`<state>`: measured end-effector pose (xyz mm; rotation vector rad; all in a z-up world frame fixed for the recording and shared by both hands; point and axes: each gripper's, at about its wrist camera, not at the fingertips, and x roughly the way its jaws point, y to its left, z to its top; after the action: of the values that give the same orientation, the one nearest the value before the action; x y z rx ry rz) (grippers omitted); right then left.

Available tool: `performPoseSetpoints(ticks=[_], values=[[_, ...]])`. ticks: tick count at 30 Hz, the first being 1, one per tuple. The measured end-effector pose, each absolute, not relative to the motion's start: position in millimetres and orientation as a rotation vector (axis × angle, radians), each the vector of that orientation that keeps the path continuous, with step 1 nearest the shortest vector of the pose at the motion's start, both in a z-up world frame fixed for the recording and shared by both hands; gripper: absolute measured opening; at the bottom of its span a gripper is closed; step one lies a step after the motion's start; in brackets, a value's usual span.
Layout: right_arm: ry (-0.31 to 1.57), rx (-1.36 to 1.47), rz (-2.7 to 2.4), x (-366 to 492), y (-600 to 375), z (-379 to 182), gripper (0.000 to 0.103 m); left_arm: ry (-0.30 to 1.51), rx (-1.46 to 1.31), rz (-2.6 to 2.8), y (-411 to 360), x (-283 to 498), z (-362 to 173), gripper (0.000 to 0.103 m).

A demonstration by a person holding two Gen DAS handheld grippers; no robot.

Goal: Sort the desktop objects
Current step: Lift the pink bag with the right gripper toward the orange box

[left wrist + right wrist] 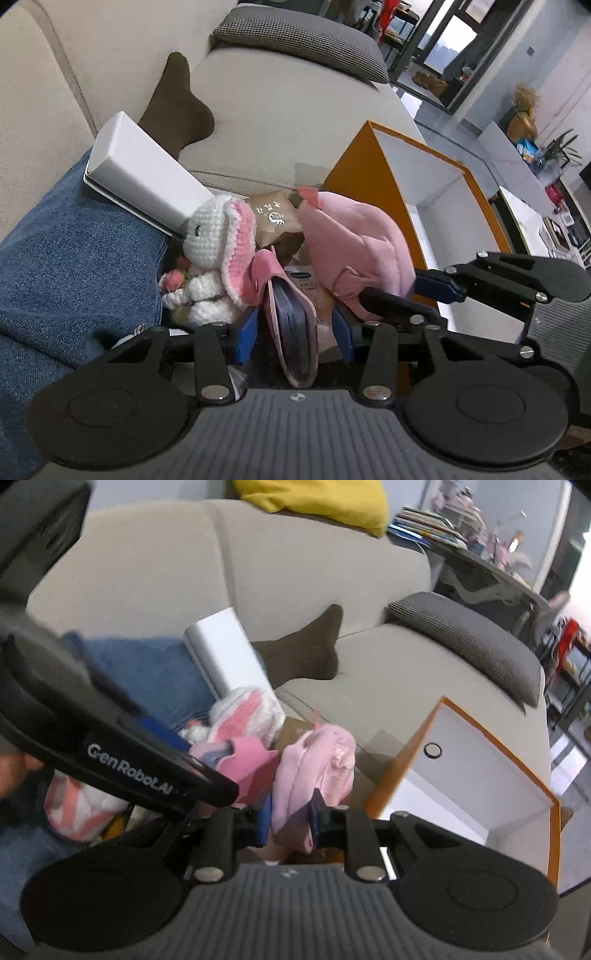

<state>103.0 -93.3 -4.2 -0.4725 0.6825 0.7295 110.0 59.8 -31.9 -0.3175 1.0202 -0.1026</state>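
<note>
Plush, soft and light, sat pinched in my right tongs; left tongs stood apart around the wallet, box at three o'clock.

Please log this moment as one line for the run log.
left gripper: open around pink notebook | right gripper: shut on pink plush | orange box: empty

Beige sofa (orange box atop)
</note>
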Motion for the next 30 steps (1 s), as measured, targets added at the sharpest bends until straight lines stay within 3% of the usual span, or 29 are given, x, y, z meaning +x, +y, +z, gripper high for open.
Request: performPoseSetpoints(ticks=[3,12,13,14,18,30], values=[[0.706,-0.416,0.729,112,-99,-3,0.021,1.033,-0.306,-0.089,61,110,-33,0.042],[0.761,-0.189,0.727,136,-114,9,0.021,1.020,-0.176,-0.051,40,102,-39,0.043],[0.758,-0.185,0.725,134,-114,9,0.021,1.017,-0.160,-0.050,38,102,-39,0.040],[0.756,-0.179,0.725,134,-114,10,0.021,1.010,-0.159,-0.059,36,101,-39,0.027],[0.764,-0.123,0.723,135,-119,14,0.021,0.972,-0.173,-0.040,45,96,-25,0.018],[0.766,0.145,0.723,126,-172,69,0.020,0.852,-0.223,-0.183,45,78,71,0.018]])
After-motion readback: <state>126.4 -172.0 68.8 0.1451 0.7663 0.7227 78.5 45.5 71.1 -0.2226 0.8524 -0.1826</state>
